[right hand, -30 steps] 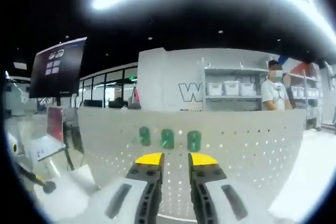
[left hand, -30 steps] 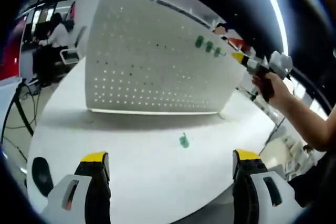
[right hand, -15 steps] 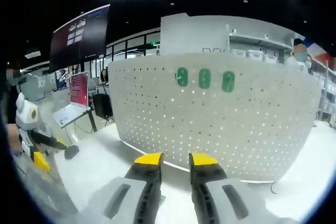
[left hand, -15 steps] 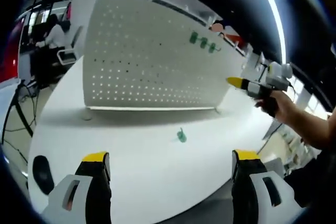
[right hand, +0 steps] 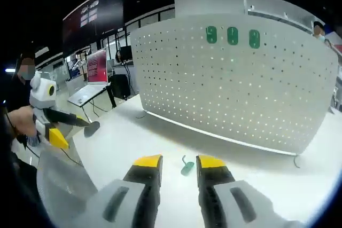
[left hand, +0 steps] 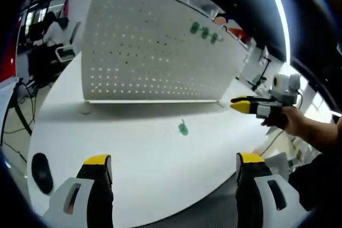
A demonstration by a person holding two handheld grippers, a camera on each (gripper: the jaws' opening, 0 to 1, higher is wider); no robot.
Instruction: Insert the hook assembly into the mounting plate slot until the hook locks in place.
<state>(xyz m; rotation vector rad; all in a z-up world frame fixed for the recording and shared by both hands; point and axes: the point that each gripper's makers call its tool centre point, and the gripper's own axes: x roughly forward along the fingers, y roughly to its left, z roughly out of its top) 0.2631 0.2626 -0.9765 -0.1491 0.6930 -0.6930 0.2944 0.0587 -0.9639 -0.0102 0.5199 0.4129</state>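
The white perforated mounting plate (left hand: pixel 155 46) (right hand: pixel 235 89) stands upright on the white table (left hand: pixel 133 153). Three green hooks (left hand: pixel 204 32) (right hand: pixel 232 36) sit in a row near its top edge. A loose green hook (left hand: pixel 183 128) (right hand: pixel 187 167) lies on the table in front of the plate. My right gripper (right hand: pixel 179 160) hovers low over the table with that hook just beyond its tips, jaws a narrow gap apart and holding nothing; it is also seen at the right (left hand: pixel 243 105), held by a hand. My left gripper (left hand: pixel 173 158) stays back near the table edge, wide open and empty.
A black round object (left hand: pixel 38 166) (right hand: pixel 92 127) lies on the table's left side. The other gripper (right hand: pixel 51 129) and the hand holding it show at the far left. Desks, a laptop (right hand: pixel 88 92) and seated people fill the room behind.
My right gripper has come down from the three mounted hooks to just above the table, close to the loose hook. The left gripper has barely moved.
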